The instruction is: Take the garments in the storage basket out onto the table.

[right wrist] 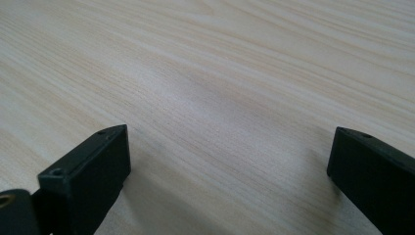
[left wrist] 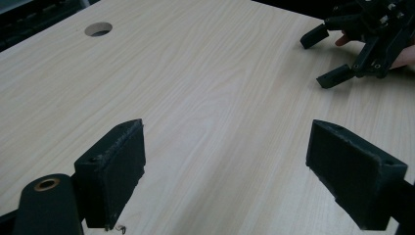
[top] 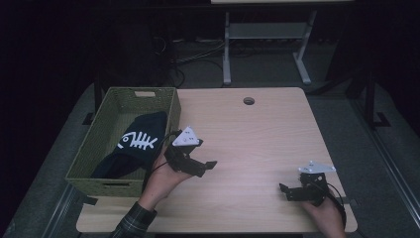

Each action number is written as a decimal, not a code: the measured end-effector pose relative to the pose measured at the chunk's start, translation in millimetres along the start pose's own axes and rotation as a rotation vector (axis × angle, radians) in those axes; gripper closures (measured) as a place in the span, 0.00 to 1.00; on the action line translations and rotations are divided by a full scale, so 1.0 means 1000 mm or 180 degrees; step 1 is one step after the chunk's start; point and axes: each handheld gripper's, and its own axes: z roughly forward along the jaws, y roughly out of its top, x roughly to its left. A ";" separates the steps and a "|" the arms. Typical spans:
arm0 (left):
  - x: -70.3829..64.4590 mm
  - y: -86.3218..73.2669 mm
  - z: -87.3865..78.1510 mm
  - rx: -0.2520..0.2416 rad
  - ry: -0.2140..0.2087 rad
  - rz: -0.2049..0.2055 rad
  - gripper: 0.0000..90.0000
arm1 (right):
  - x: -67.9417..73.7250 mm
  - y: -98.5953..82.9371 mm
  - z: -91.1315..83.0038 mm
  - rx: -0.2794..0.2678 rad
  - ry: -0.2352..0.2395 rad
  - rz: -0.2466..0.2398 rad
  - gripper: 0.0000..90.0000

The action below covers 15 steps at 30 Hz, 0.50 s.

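Left gripper (top: 210, 165) hovering over the pale wooden desk (top: 257, 134), just right of the green woven basket (top: 106, 131), jaws spread wide and gripping nothing. Right gripper (top: 282, 191) resting low near the front right corner of the desk, jaws likewise released and empty, bare wood grain lying between them in the right gripper view. Dark cloth (top: 136, 144) bearing a white fish-skeleton print lying inside the basket, draping against its right wall, close to the left gripper yet apart from it. Round cable hole (top: 248, 101) showing near the far edge of the desk.
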 end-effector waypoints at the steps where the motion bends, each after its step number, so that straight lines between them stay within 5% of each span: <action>1: 0.000 0.000 0.000 0.0000 0.0000 0.0000 0.16 | 0.000 0.000 0.000 0.0000 0.0000 0.0000 0.02; 15: 0.013 0.010 -0.006 -0.0019 -0.0005 -0.0015 0.16 | 0.000 0.000 0.000 -0.0006 -0.0004 0.0000 0.02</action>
